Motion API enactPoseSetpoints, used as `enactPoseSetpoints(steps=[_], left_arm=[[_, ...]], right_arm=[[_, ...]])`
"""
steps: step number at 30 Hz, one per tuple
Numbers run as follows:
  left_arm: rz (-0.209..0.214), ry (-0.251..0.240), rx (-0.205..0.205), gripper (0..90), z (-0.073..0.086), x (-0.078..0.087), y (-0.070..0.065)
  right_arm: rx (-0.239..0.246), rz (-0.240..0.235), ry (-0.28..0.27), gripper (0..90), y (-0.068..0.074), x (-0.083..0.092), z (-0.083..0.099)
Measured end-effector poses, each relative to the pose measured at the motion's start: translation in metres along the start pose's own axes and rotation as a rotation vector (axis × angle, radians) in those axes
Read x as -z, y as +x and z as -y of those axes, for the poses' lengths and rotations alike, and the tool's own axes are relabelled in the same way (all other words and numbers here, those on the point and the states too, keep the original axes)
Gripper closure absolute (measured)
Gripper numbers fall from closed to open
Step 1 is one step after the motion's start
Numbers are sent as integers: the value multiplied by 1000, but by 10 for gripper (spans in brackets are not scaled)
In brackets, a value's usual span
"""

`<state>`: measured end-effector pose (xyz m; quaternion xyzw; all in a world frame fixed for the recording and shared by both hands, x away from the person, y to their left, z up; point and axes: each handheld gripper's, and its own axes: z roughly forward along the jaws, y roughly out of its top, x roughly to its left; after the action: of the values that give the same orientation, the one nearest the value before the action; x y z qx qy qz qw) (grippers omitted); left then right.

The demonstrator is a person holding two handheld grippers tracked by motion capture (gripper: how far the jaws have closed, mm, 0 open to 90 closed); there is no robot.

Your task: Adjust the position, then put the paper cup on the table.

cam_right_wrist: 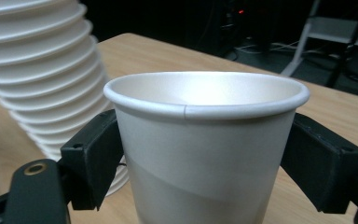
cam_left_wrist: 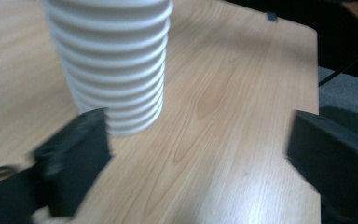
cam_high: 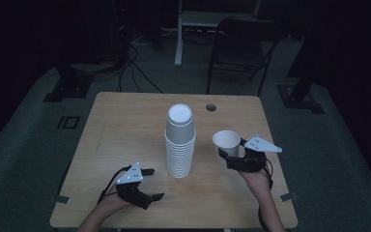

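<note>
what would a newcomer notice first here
A tall stack of upside-down white cups stands mid-table. To its right, the right gripper clasps a single upright cup. At the near left, the left gripper is open with nothing between its jaws.

Right gripper (cam_right_wrist: 200,158) closed on a single white paper cup (cam_right_wrist: 205,154), upright and open at the top, one black pad flat against each side wall just below the rolled rim. Behind the finger (cam_right_wrist: 93,156) at the left, and partly hidden by it, a stack of upside-down white cups (cam_right_wrist: 37,70), leaning in the frame, base resting on the wooden table (cam_right_wrist: 168,58). Beyond both fingers, past the far table edge, a dark room with a metal frame (cam_right_wrist: 303,46) dimly visible.
</note>
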<state>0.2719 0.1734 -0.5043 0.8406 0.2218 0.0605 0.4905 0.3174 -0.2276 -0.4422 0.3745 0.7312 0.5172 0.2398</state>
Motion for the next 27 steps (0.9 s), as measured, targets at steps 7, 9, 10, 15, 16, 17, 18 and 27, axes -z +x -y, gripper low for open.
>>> enactPoseSetpoints(steps=[7,9,10,15,16,17,18,27], left_arm=[[-119,-5,35,10,15,7,8],[-156,-6,55,11,19,11,11],[-168,-8,67,11,21,13,13],[-227,-4,102,11,36,24,19],[-242,-4,113,11,38,26,19],[-261,-5,116,11,41,28,20],[-270,-5,122,11,44,30,21],[-325,-26,191,11,59,47,26]], right_arm=[[-17,31,-13,173,-5,-6,0],[-14,50,-25,173,-6,-6,-1],[-14,51,-25,173,-7,-7,-2],[-16,77,-42,173,-10,-9,-5],[-18,83,-48,173,-11,-10,-5],[-21,86,-50,173,-12,-10,-5],[-26,89,-52,173,-13,-11,-6],[-43,145,-81,173,-20,-23,-8]])
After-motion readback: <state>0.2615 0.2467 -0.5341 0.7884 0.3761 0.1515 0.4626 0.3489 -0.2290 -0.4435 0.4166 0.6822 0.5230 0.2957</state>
